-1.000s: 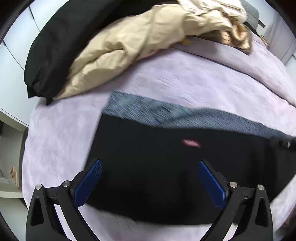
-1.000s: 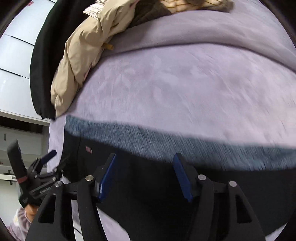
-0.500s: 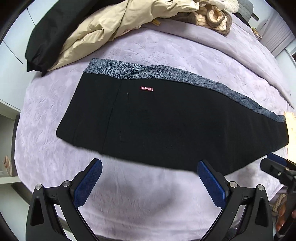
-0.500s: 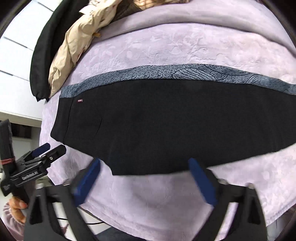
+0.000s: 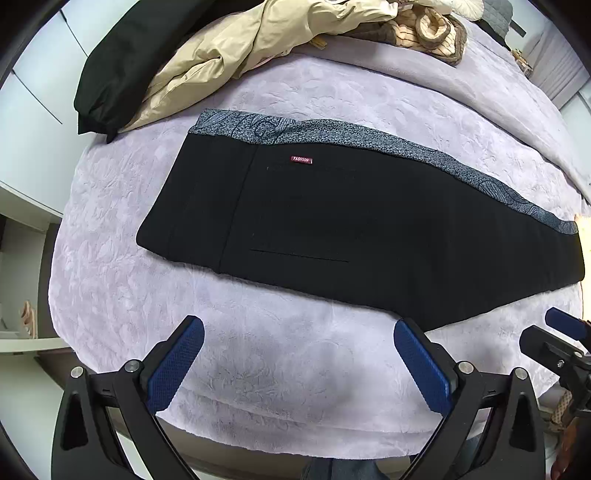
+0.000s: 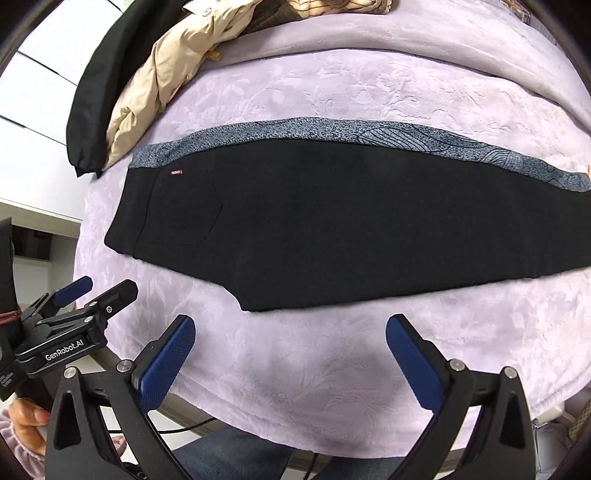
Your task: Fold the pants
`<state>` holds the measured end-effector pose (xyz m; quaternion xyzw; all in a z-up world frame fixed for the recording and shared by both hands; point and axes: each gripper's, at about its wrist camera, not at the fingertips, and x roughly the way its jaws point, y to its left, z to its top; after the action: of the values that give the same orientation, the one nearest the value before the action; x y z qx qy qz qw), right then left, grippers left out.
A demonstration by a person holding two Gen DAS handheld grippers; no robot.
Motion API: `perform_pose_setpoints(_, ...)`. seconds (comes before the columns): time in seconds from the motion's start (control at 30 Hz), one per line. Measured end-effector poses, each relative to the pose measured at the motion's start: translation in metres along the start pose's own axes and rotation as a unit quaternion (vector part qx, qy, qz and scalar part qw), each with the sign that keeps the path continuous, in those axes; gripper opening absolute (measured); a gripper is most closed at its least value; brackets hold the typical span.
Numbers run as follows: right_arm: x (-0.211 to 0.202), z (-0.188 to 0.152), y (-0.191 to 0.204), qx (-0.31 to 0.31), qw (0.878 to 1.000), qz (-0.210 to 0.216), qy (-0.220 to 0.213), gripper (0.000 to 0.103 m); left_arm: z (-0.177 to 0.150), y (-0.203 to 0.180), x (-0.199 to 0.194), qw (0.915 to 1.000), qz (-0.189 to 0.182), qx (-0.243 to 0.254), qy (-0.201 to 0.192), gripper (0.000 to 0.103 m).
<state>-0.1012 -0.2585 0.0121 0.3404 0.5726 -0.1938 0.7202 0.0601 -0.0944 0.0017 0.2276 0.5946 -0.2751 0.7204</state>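
Observation:
Black pants point(image 5: 332, 229) lie flat on the lilac bedspread point(image 5: 280, 350), folded lengthwise with one leg over the other. A grey patterned strip point(image 5: 369, 144) shows along their far edge, and a small red label point(image 5: 301, 159) sits near the waist at the left. In the right wrist view the same pants point(image 6: 351, 221) stretch across the bed. My left gripper point(image 5: 299, 358) hovers open over bare bedspread, short of the near edge of the pants. My right gripper point(image 6: 290, 354) is also open with nothing between its fingers, just short of that edge.
A beige jacket point(image 5: 236, 55) and a black garment point(image 5: 129, 62) are heaped at the bed's far left, and a brown knit item point(image 5: 432, 33) lies at the far end. The bed's near edge point(image 6: 295, 435) runs below both grippers. A hand point(image 6: 26, 421) holds the left gripper's handle.
Both grippers drew back from over the pants toward the near edge of the bed and rose. The right gripper's jaws spread wide. The pants now lie fully in view, flat and untouched.

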Motion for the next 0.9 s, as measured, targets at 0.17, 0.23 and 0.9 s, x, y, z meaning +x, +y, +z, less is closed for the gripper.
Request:
perform_pose_setpoints(0.17, -0.002, 0.002, 0.0, 0.004, 1.0, -0.009, -0.003, 0.103, 0.002, 0.003, -0.001, 1.0, 0.003, -0.004, -0.003, 0.103)
perform_pose_setpoints(0.23, -0.002, 0.002, 0.0, 0.005, 1.0, -0.013, -0.002, 0.103, 0.003, 0.004, 0.0, 1.0, 0.002, -0.006, -0.003, 0.103)
perform_pose_setpoints(0.9, 0.01, 0.003, 0.013, -0.003, 1.0, -0.026, 0.016, 0.103, 0.002, 0.014, 0.016, 0.9998, 0.009, -0.009, 0.015, 0.103)
